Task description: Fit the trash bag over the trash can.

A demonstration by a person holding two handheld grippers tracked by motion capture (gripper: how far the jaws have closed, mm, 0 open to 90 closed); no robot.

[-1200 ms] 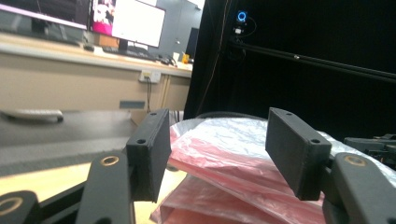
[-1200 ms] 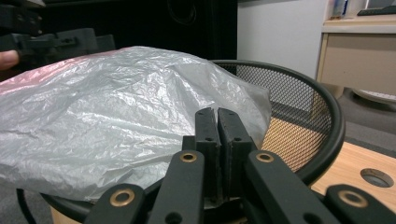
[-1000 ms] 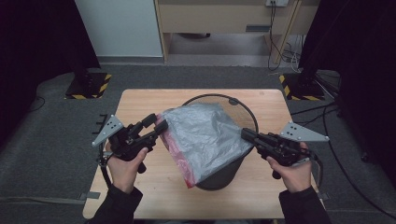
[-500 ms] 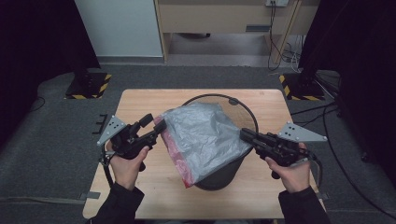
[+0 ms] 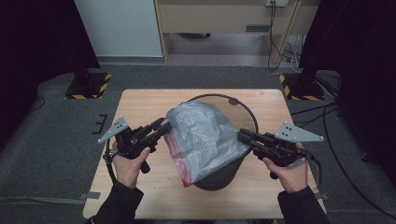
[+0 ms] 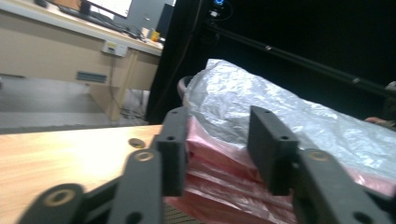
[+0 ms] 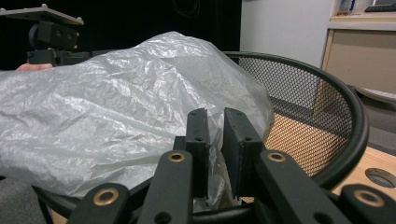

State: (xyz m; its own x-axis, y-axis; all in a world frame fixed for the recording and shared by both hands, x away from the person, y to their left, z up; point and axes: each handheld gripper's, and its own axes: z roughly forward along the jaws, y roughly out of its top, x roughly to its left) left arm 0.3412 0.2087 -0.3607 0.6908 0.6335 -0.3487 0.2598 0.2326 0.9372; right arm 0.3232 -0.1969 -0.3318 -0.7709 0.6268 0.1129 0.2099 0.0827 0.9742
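since the earlier frame the left gripper (image 5: 161, 128) has been closing, open fingers astride the pink folds, while the right gripper (image 7: 215, 140) has been parting slightly, pinching the grey bag (image 5: 205, 135) lying diagonally across the mesh bin (image 5: 250, 116).

grey bag (image 5: 208, 137) hides most of mesh bin (image 5: 247, 112) (near rim covered); pink bag (image 6: 219, 172) cut off by frame bottom.

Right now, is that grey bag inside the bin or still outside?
Mostly outside: the grey bag lies spread over the bin's rim.
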